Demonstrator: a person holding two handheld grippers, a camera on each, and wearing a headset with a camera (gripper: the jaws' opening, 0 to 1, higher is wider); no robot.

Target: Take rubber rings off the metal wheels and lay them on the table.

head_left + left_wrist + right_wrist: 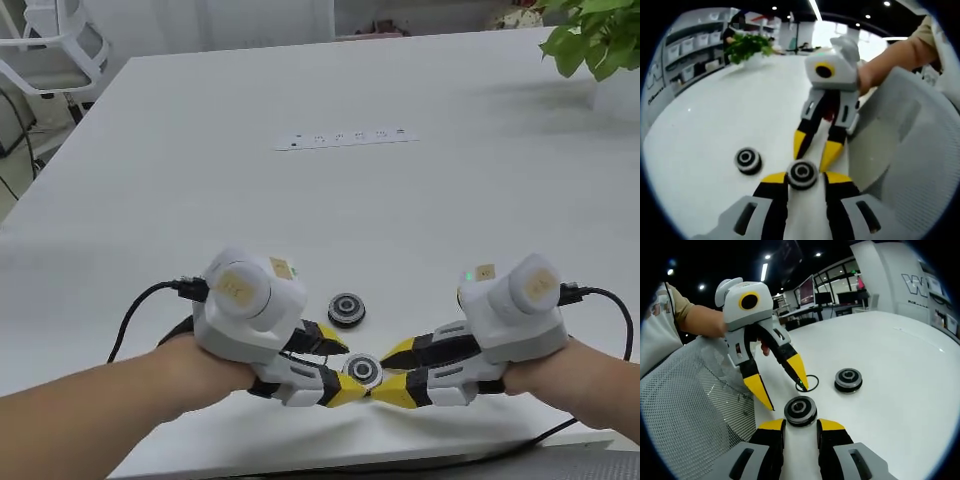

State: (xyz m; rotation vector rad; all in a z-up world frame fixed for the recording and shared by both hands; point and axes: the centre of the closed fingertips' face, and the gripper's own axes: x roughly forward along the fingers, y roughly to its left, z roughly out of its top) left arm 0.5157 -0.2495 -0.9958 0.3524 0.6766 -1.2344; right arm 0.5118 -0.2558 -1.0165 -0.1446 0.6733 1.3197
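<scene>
At the near edge of the white counter point(320, 210), the left gripper point(338, 368) is spread wide. The right gripper point(392, 372) flanks a metal wheel point(362, 370), though I cannot tell whether it pinches. A second wheel point(346, 308) sits just beyond, and a thin rubber ring point(817, 382) lies at one left jaw tip.

The table point(300, 90) was smooth and white with a faint sheen. On it, the wheel point(346, 308) had shiny metal inside dull black rubber.

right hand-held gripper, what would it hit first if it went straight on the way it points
The metal wheel just ahead of its jaw tips, probably almost touching, though depth is unclear. Behind that is the left hand-held gripper.
</scene>
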